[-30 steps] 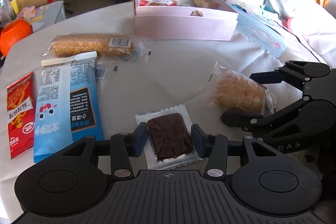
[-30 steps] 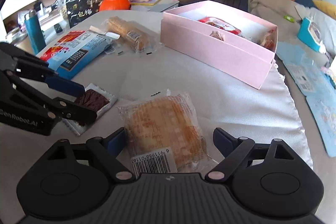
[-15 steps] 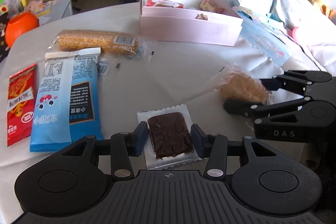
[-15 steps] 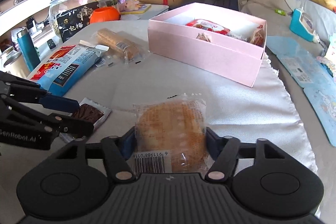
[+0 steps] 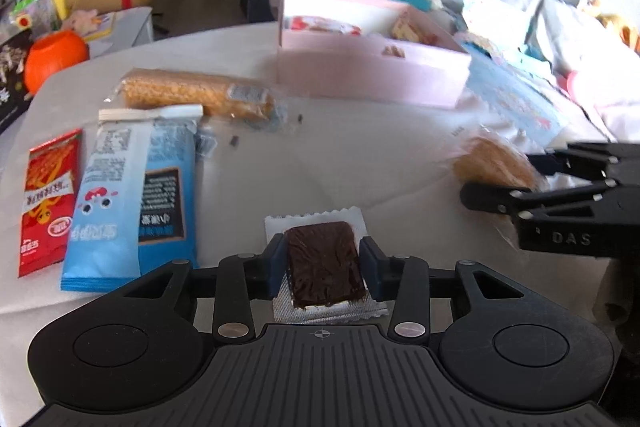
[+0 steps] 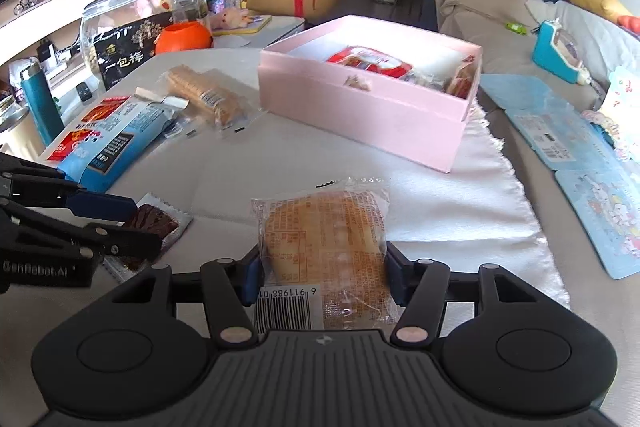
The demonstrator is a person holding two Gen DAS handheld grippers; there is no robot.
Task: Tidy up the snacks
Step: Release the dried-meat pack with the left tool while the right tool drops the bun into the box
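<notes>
Left gripper (image 5: 323, 259): its jaws are closing on the chocolate biscuit packet (image 5: 324, 265), blue pads touching both long sides of the dark slab; the packet lies low over the worktop (image 5: 360, 155).
Right gripper (image 6: 322, 277): its jaws are closing on the bread packet (image 6: 326, 251), pads against its two sides, barcode end nearest the camera.
Pink box (image 6: 372, 99): open, well ahead of both jaws, a few snacks already inside.
Step in hand: judged to be securing both packets before carrying them to the box.
Doing it well: squeeze the bread only until it stops slipping; it looks soft and likely to crush. Lift each packet clear before moving forward.
Watch for: the crinkled foil edge sliding out between the left jaws.
Left of the jaws: blue packet (image 5: 132, 195), red packet (image 5: 48, 199) and wafer roll (image 5: 196, 95), untouched.
</notes>
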